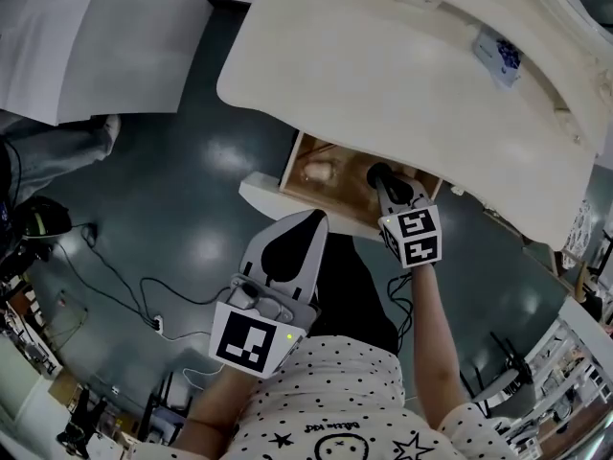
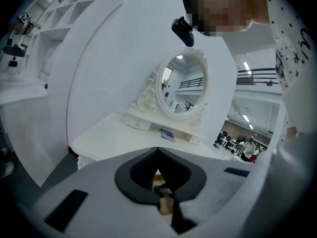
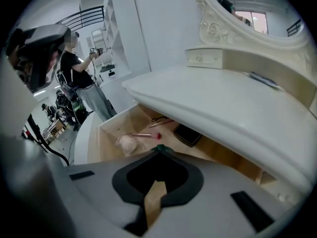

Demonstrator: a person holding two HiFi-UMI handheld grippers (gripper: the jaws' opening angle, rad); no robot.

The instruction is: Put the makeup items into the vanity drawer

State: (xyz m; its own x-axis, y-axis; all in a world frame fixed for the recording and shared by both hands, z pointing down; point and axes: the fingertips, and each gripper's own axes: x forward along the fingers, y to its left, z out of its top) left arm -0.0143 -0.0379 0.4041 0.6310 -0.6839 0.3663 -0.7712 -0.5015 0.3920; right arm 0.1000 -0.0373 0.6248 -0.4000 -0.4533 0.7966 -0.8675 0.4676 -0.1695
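The vanity drawer (image 1: 299, 166) stands open under the white vanity top (image 1: 402, 94). Inside lie a beige puff (image 3: 126, 143), a pink brush (image 3: 143, 134), a dark compact (image 3: 187, 134) and thin pins (image 3: 159, 119). My right gripper (image 1: 376, 172) reaches over the drawer's middle. Its jaws are closed, with a small green item (image 3: 159, 148) pinched at the tips of the right gripper (image 3: 158, 152). My left gripper (image 1: 308, 223) hangs in front of the drawer, shut and empty, and the left gripper (image 2: 157, 150) points at the vanity.
An oval mirror (image 2: 181, 90) stands at the back of the vanity top, with a small blue-and-white packet (image 1: 498, 54) lying before it. Cables (image 1: 124, 286) run over the dark floor at left. A person (image 3: 81, 78) stands beyond the drawer's left end.
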